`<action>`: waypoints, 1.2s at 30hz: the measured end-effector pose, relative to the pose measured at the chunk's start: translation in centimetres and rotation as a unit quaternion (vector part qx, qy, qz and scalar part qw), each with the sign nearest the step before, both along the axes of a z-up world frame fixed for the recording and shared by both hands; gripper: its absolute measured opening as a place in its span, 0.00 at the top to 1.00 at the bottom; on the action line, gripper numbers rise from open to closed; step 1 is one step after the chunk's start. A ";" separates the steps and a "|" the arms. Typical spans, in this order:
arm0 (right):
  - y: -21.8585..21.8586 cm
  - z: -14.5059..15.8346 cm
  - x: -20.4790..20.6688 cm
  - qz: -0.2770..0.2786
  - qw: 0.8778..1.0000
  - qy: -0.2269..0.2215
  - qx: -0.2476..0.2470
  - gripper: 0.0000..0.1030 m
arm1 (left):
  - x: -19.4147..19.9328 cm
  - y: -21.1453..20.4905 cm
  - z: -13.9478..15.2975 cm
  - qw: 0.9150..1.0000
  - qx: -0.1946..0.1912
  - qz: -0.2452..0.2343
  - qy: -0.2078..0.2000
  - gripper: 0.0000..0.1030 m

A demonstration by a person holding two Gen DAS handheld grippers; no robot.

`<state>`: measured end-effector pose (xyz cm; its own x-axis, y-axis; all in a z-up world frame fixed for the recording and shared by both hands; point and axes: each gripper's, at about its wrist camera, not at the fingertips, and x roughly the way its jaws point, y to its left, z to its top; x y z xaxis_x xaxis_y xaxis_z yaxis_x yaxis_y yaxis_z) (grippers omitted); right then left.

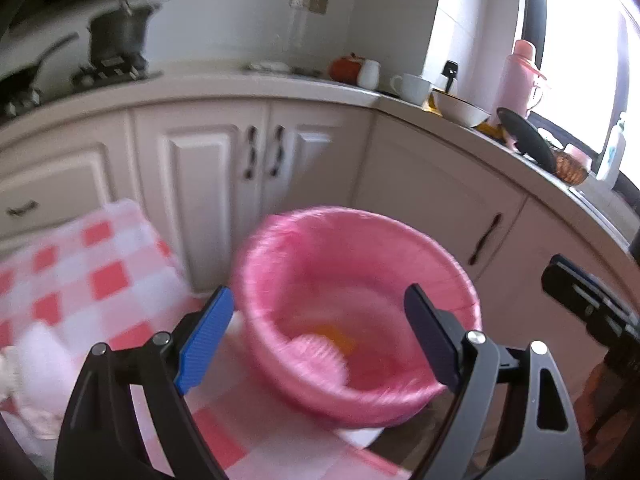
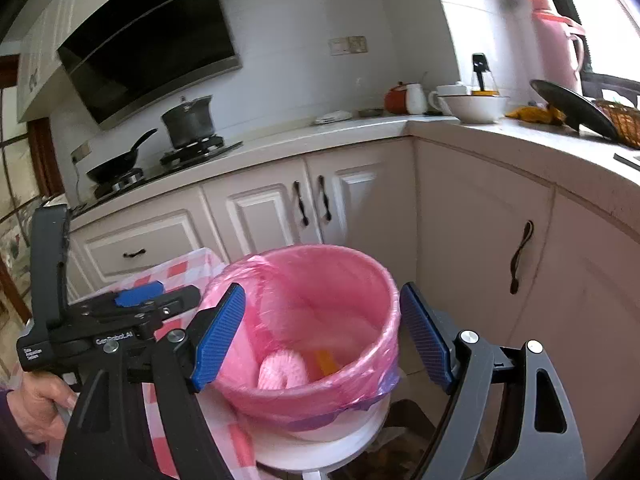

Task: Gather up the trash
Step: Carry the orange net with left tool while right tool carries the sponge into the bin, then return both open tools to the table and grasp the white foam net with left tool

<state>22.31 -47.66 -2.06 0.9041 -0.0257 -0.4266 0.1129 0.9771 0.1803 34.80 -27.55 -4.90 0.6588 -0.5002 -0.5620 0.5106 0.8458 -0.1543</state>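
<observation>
Inside pink-lined bin point(image 2: 320, 396): pink foam net point(image 2: 282, 370), orange scrap point(image 2: 326, 360); both jaws spread, empty.

light: daylight, window point(image 1: 580, 52) blown out | blur: left view smeared | edges: fisheye bend, dark corners

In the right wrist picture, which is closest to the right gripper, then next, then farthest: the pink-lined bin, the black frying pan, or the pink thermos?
1. Pink-lined bin, right ahead of the right gripper.
2. Black frying pan, upper left, on the stove.
3. Pink thermos, upper right, by the window; roughly as far as the pan.
</observation>
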 end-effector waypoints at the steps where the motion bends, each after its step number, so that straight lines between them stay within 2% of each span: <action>1: 0.5 0.1 -0.2 0.004 1.000 -0.001 -0.004 0.26 | -0.9 0.9 0.3 1.000 0.006 0.011 -0.012 0.16; 5: 3.5 0.1 -1.0 0.038 0.999 -0.006 0.001 0.26 | -5.4 5.3 1.1 0.994 0.044 0.074 -0.063 0.04; 7: 5.6 -0.5 -1.3 0.062 0.998 -0.002 0.005 0.25 | -7.9 7.9 1.4 0.991 0.055 0.093 -0.075 0.04; 13: 13.7 -3.1 -1.6 0.142 0.989 0.027 0.010 0.22 | -14.2 16.2 1.3 0.986 0.067 0.136 -0.071 0.04; 16: 17.6 -4.7 -1.7 0.179 0.983 0.050 0.008 0.22 | -16.8 20.9 0.7 0.979 0.067 0.183 -0.063 0.04; 19: 21.0 -6.1 -1.8 0.210 0.975 0.073 0.011 0.22 | -19.0 25.3 0.0 0.970 0.048 0.233 -0.054 0.05; 24: 25.4 -7.9 -2.3 0.252 0.963 0.100 0.008 0.22 | -21.1 30.4 -1.5 0.952 0.046 0.298 -0.046 0.05; 26: 27.1 -8.5 -2.4 0.268 0.957 0.109 0.001 0.22 | -21.0 31.6 -2.4 0.948 0.047 0.313 -0.033 0.05; 30: 29.4 -9.3 -1.8 0.285 0.950 0.123 -0.013 0.22 | -19.9 33.2 -3.6 0.946 0.027 0.324 -0.001 0.05; 36: 30.4 -10.2 -0.5 0.287 0.947 0.141 -0.016 0.22 | -17.7 33.5 -5.1 0.944 0.021 0.329 0.030 0.07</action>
